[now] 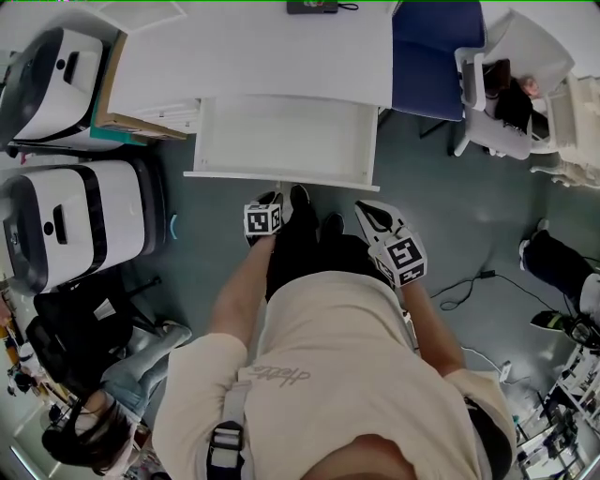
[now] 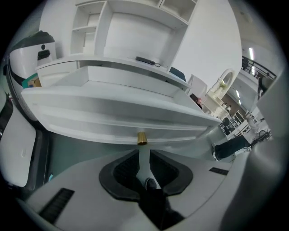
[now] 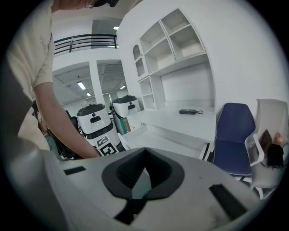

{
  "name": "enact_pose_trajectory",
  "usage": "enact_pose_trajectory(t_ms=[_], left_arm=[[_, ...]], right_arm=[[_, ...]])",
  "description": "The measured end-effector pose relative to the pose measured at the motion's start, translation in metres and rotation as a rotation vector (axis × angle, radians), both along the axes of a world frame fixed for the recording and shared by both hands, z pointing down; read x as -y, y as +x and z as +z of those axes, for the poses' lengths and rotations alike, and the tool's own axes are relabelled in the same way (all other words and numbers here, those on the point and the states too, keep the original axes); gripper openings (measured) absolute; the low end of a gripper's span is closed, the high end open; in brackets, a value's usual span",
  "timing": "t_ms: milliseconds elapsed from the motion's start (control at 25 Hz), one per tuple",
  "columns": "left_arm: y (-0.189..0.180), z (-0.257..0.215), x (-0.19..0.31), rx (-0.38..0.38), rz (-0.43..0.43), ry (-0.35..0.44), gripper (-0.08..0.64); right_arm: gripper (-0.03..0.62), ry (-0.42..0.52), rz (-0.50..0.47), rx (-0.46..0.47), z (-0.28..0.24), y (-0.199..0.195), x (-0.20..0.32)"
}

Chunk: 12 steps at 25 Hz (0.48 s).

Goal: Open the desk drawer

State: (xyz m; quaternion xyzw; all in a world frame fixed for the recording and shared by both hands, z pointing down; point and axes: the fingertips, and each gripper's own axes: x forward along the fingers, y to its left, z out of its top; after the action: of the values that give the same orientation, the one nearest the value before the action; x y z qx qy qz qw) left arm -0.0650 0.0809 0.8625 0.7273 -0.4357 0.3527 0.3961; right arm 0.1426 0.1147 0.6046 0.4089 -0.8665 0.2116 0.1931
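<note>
The white desk (image 1: 253,56) has its drawer (image 1: 281,176) pulled out toward me, and its inside looks bare. In the left gripper view a small brass knob (image 2: 142,138) sticks out of the drawer front (image 2: 113,122), just beyond my jaws. My left gripper (image 1: 275,200) (image 2: 143,153) hangs in front of the drawer, apart from the knob, open by a narrow gap with nothing in it. My right gripper (image 1: 367,212) (image 3: 144,152) is held to the right of it over the floor, shut and empty. The open drawer (image 3: 135,134) also shows in the right gripper view.
Two white robots (image 1: 66,220) (image 1: 52,70) stand left of the desk, beside a cardboard box (image 1: 127,103). A blue chair (image 1: 436,52) and a white chair (image 1: 511,89) stand at the right. A black device (image 1: 312,7) lies on the desk. A cable (image 1: 469,286) runs across the floor.
</note>
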Motion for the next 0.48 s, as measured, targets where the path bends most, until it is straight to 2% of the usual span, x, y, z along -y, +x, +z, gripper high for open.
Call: enact_pose_trajectory(t_ms=[280,480], left_arm=[[-0.009,-0.023,-0.04,0.002,-0.045,0.026,0.078],[-0.004,-0.054,-0.052,0.017,0.023,0.101,0.051]], right_arm=[[-0.005,0.004,-0.025,0.023,0.004,0.019,-0.022],[-0.005,-0.008,-0.065,0.033,0.013,0.027,-0.029]])
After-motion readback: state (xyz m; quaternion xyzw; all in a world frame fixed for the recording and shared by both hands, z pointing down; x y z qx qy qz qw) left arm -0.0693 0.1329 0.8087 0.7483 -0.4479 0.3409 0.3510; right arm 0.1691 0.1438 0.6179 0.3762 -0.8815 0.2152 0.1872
